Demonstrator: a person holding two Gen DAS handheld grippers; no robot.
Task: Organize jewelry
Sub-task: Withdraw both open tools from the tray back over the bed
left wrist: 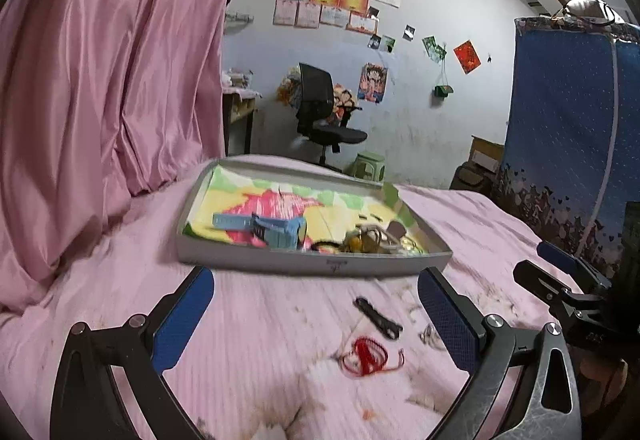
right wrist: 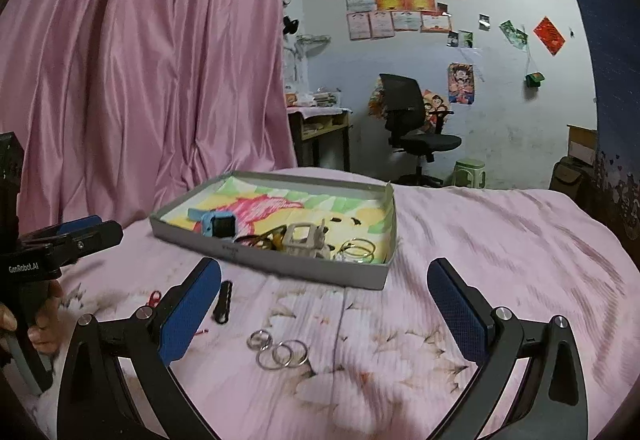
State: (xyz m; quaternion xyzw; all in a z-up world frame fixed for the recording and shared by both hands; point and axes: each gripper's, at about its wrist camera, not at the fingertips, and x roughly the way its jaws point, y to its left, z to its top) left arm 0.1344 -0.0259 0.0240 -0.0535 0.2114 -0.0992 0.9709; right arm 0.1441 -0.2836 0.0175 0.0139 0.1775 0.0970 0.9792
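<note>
Mid-sort, between picks; several pieces already in the tray, three kinds left loose on the bedspread. Left to right: left gripper (left wrist: 316, 314) spread wide, nothing between the pads, hovering over the pink bedspread (right wrist: 500, 232) just short of the grey tray (left wrist: 312, 264). Under and between its fingers, red string bracelet (left wrist: 366, 356) lying loose on the cloth, with the black clip (left wrist: 378, 318) just beyond it, nearer the tray. Same clip (right wrist: 223, 302) seen from the right wrist view beside the right gripper's left pad. Further right, cluster of silver rings (right wrist: 278, 352) flat on the cloth, touching one another, directly between the open fingers of the right gripper (right wrist: 324, 316), also spread and empty. Behind everything, tray holding blue watch (right wrist: 212, 226), a pale frame-like piece and more rings near its right corner. Likely next: drop either claw straight down, red bracelet for the left or rings for the right, close gently, lift over the low tray wall. Rings flat and thin, so a low pinch needed; string limp, likely to trail.
</note>
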